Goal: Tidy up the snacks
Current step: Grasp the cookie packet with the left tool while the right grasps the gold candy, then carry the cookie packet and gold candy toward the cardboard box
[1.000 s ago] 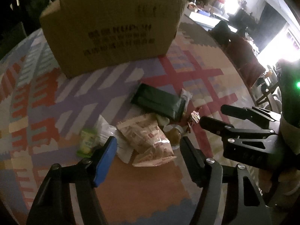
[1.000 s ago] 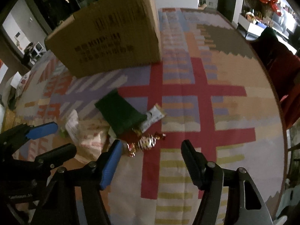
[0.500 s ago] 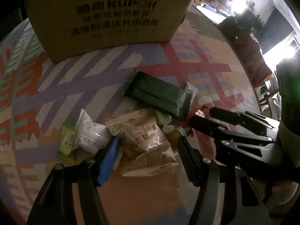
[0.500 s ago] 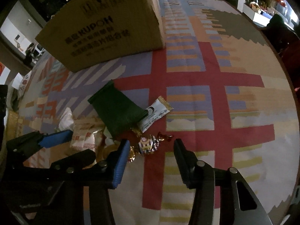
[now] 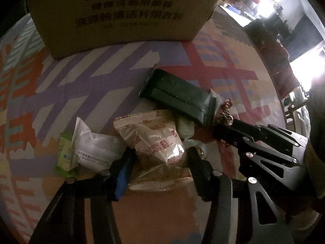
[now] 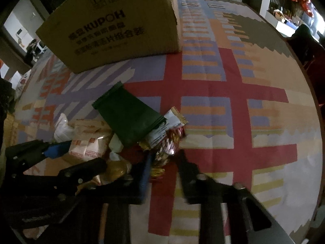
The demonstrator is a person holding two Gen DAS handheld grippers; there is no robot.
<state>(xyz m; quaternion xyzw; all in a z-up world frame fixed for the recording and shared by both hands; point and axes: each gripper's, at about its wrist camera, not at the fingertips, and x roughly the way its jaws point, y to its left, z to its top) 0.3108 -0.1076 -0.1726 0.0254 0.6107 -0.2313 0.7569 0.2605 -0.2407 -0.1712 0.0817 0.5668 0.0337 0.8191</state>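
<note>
Several snacks lie heaped on the patterned tablecloth [image 6: 233, 77] in front of a cardboard box [image 5: 121, 10]. Largest, the dark green pouch [image 5: 178, 95] looks light and crinkly; the biscuit packet [image 5: 154, 140] is soft, likely crushable, best taken by its puffed middle. Straddling it half-open, gripping nothing, is the left gripper [image 5: 158, 158]. Around the foil candy [image 6: 166, 146], the right gripper [image 6: 164, 166] stands narrowly open.

Black grippers [image 5: 160, 162], blue pads [image 5: 124, 174], silver screws [image 5: 251, 180].

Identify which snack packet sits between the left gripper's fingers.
The biscuit packet, clear with red print, between the left gripper's open fingers; the white packet lies outside them.
</note>
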